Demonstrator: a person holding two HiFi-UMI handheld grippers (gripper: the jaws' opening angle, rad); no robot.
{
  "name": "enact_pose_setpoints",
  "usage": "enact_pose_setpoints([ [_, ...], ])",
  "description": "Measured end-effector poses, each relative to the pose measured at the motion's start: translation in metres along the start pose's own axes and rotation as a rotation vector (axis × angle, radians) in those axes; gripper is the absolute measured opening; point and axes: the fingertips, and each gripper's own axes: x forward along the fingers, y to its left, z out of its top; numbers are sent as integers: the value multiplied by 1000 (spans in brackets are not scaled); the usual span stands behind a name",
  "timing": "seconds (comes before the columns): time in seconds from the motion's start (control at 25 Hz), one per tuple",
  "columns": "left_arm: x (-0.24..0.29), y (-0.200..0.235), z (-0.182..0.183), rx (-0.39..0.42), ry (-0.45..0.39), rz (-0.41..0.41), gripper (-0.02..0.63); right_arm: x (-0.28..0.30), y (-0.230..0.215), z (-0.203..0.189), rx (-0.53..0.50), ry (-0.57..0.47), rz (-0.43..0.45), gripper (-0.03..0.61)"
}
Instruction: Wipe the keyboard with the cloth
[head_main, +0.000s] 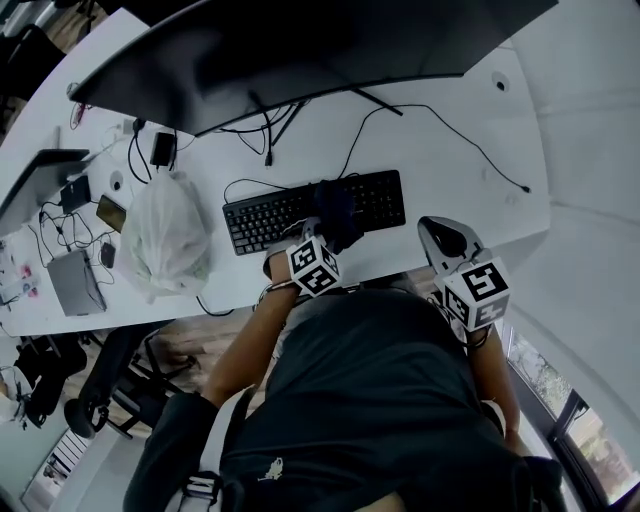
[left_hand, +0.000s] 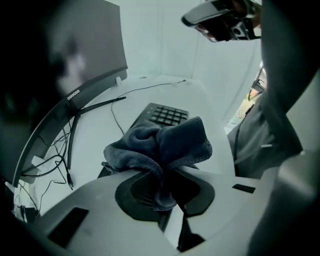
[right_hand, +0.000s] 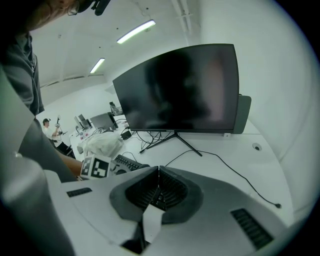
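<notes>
Here, the left gripper (left_hand: 163, 198) has its fingers closed on a fold of the dark grey cloth (left_hand: 165, 142), which bunches just beyond the fingertips, over the black keyboard (head_main: 265, 218) on the white tabletop (head_main: 430, 150). The number keys show just past the cloth. The right gripper (right_hand: 157, 192) is held well to the right of the keyboard, its fingers shut together with nothing between them. Beyond both stands a curved monitor (right_hand: 180, 90); the small white logo on its lower edge is too faint to read reliably.
</notes>
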Motion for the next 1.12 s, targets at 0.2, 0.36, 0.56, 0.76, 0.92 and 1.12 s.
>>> enact_pose_setpoints([
  [0.2,-13,-19,-1,51,-12,-12,46,7,1,3,-3,6,20,11],
  [0.36,-21,45,17,15,-65,114,46,11,6,3,-8,16,31,11],
  [0.56,0,24,-2,-29,-49,86,46,11,6,-1,-3,22,32,11],
  [0.76,-2,-35,13,126,-37,-61,45,10,-3,-6,14,34,15,11],
  [0.92,2,10,51,176,-94,23,45,13,2,-3,-1,33,35,11],
  [1.12,30,58,66,96,-50,62,46,13,6,-13,9,42,38,11],
])
